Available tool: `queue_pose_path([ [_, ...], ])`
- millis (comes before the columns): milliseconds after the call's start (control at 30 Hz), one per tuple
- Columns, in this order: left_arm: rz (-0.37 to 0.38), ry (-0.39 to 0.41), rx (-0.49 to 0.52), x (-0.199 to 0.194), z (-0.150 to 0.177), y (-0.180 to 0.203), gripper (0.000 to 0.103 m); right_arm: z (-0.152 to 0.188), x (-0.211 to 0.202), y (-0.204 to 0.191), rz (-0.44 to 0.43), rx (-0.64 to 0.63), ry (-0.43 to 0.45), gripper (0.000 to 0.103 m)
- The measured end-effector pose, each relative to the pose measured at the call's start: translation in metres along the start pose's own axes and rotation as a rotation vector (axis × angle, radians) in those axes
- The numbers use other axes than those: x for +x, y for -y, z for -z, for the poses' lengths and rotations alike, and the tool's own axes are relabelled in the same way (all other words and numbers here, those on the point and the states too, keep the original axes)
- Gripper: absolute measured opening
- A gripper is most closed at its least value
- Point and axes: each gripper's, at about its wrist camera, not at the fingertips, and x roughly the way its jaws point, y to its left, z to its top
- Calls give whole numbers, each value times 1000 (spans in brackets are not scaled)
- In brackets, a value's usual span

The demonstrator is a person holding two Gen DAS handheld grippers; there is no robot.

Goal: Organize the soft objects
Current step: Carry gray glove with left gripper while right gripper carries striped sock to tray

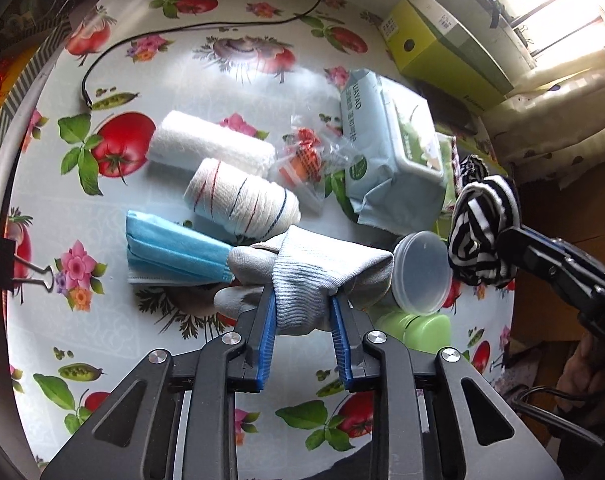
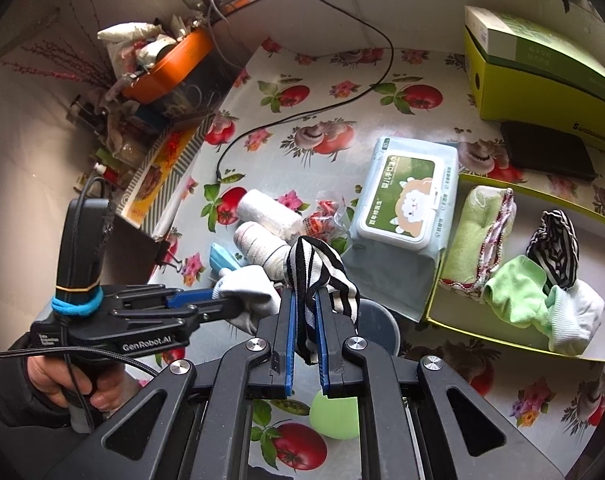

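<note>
Left gripper (image 1: 304, 300) pinches a limp grey sock (image 1: 302, 276) mid-body; right gripper (image 2: 305, 300) clamps a striped sock (image 2: 318, 276) — both light, floppy, above the counter (image 2: 342, 92).

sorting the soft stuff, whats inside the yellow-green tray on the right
The tray holds a folded green towel, a striped sock, a green sock and a white sock. Anything beneath them is covered.

A pale grey sock (image 1: 302, 276) is being held bunched and draped above the tablecloth, just beside a blue face mask (image 1: 174, 254). A black-and-white striped sock (image 2: 320, 276) is being held crumpled and hanging. Two rolled white cloths (image 1: 238, 196) are lying side by side. Green and striped socks (image 2: 518, 296) are lying in an open box (image 2: 434, 304).
</note>
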Motion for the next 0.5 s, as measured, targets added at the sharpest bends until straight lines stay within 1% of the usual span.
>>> queue_pose_path([
  [500,23,37,72,-13,-8,38,26,17,-31,22,30,63,63,9],
])
